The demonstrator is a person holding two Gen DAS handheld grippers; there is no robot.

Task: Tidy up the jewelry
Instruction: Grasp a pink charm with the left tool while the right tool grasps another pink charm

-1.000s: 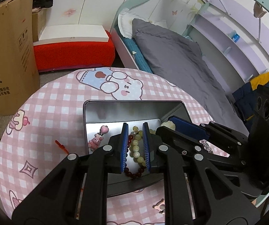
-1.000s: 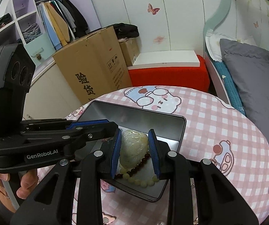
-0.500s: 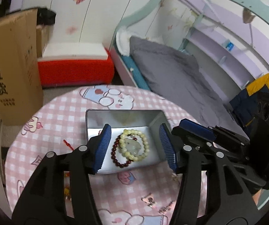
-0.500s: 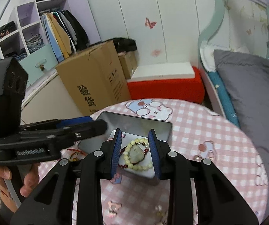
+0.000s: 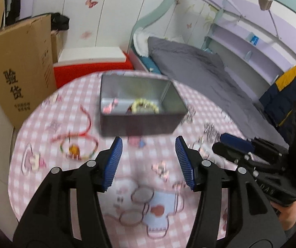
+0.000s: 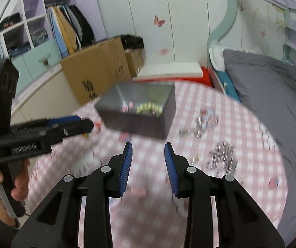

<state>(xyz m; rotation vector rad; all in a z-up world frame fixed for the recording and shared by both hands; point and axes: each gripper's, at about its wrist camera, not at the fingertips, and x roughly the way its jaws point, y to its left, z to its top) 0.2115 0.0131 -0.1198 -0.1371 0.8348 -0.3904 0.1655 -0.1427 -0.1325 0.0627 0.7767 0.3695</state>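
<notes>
Below the tin, both tools, left tool and right tool, hang released and empty; blurred loose chains risk being missed.

We look out from each wrist, forward and down along the gripper fingers onto the pink checked surface. Our left view faces the bed and catches the right gripper at its right edge. Our right view, seemingly no nearer through the blur, shows the left gripper. Both share the metal tin.
</notes>
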